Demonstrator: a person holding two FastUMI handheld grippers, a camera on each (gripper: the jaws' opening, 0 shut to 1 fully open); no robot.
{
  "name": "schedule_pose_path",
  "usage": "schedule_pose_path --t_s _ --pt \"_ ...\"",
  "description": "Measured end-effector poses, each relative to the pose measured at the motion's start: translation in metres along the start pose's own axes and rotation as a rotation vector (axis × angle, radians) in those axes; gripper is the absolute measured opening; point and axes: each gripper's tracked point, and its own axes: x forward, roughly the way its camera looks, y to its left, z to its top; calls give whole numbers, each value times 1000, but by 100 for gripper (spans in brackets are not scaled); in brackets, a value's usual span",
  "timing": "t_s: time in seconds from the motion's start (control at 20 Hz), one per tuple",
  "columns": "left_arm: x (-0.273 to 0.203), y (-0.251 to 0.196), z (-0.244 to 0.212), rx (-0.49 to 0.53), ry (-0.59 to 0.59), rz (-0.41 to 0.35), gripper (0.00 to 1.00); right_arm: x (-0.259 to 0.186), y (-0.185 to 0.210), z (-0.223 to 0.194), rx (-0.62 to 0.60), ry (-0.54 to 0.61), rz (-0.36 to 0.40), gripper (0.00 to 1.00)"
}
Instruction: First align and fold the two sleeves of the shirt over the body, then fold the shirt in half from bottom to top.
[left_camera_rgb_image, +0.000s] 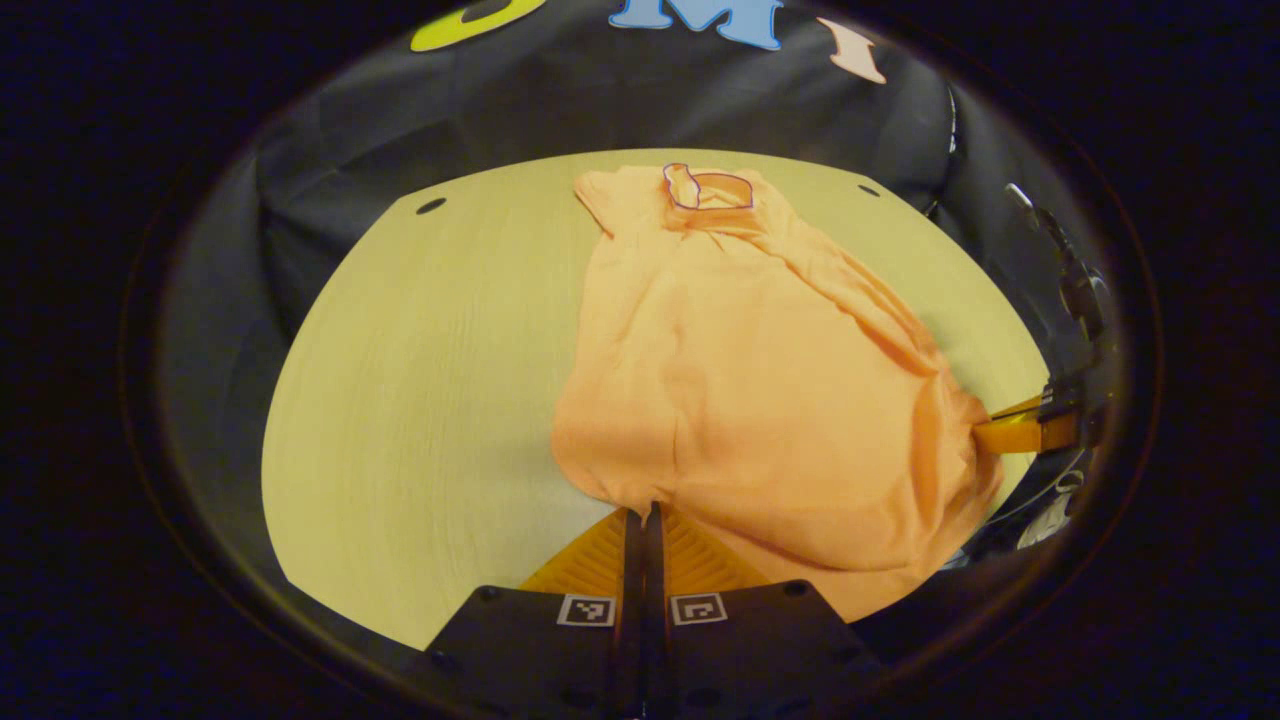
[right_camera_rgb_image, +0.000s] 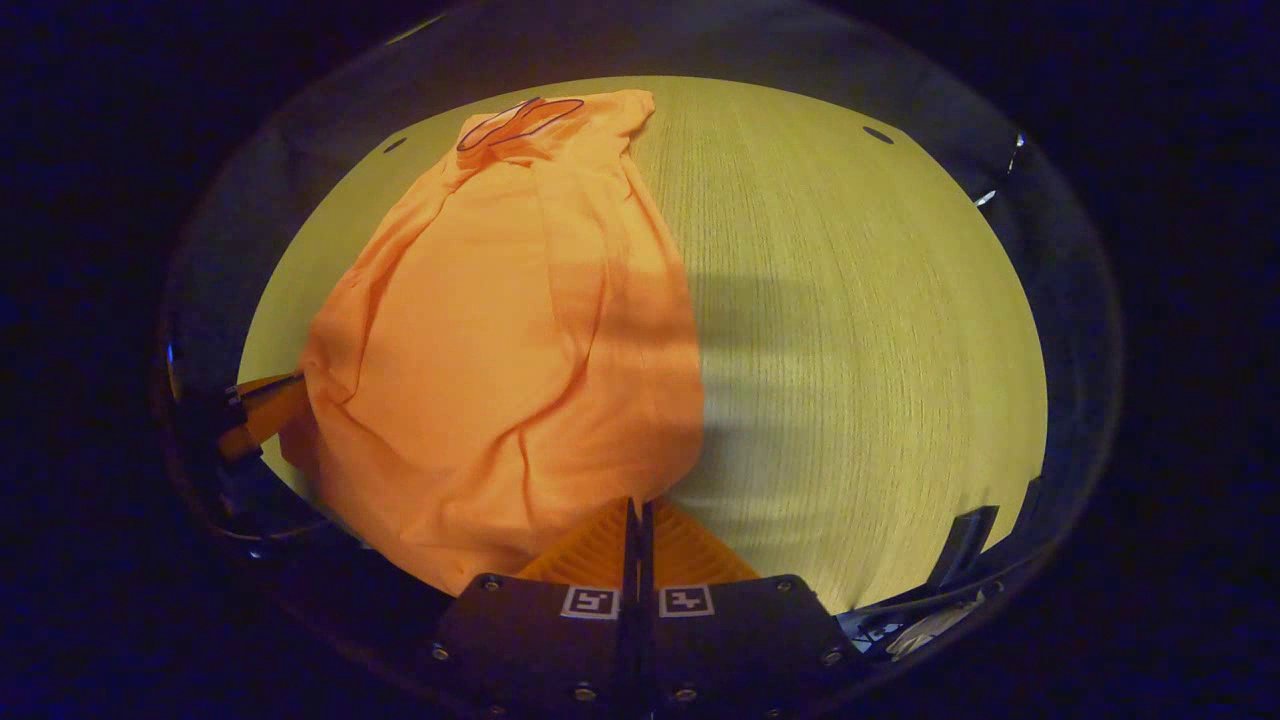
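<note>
The left claw (left_camera_rgb_image: 645, 515) is closed, pinching the hem of the orange shirt (left_camera_rgb_image: 740, 370), which lies on the pale wooden surface (left_camera_rgb_image: 420, 400). The right claw (right_camera_rgb_image: 635, 508) is closed on the hem's other corner.

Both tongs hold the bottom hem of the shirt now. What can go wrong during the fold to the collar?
1. The left tongs and right tongs each pinch only a thin bit of the shirt's hem; it may slip out.
2. The folded sleeve lies loosely bunched and may slide off.
3. The hem corners look uneven, so the fold may miss the collar askew.
</note>
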Motion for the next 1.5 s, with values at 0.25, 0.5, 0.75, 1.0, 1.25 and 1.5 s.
schedule_pose_path --t_s 0.25,0.5,0.75,1.0,1.25,1.5 --pt "-2 17 83 -25 -117 20 6 -16 1 77 15 -125 11 0" --pt "19 44 182 -59 -228 44 6 -27 0 187 -14 -275 20 0" --pt "43 66 300 -74 -354 51 7 -33 -10 305 -15 -410 36 0" --pt "88 75 380 -107 -406 64 6 -30 -18 393 1 -508 33 0" --pt "126 107 435 -159 -450 99 6 -10 -30 455 55 -565 16 0" --pt "195 125 449 -190 -402 103 5 33 -45 479 119 -544 -7 0"
